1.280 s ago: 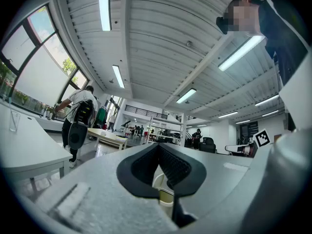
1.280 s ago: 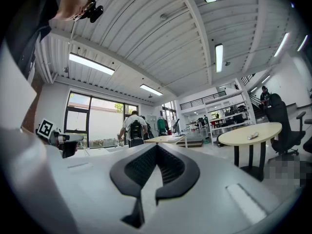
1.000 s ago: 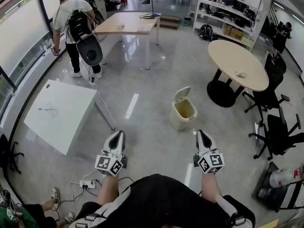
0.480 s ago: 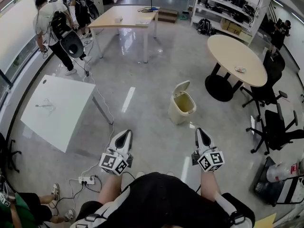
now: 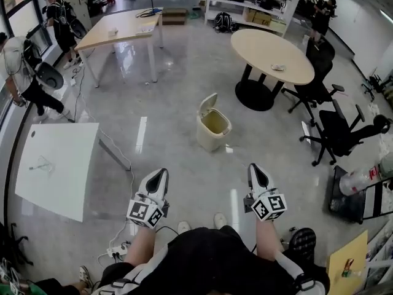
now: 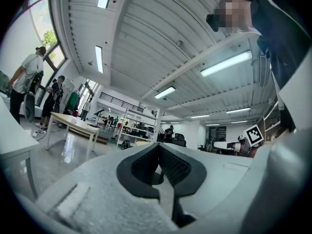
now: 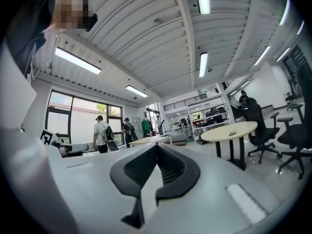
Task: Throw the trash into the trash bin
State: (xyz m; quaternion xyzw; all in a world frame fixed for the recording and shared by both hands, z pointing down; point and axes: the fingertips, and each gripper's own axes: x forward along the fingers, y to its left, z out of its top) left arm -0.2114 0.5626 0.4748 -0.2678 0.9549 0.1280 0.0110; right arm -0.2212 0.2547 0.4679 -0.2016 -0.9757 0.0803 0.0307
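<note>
We are swinging toward the round desk and its scrap, trash bin drifting leftward; left tongs and right tongs are staying closed, empty, pickup pending.

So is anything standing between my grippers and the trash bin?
Nothing visible does. Bare floor runs from the left gripper and right gripper to the trash bin, whose lid stands open. The office chairs sit off to the right.

The small pale object on the round beige bench is too small to identify. The yellow flat board is cut off by the lower edge.
</note>
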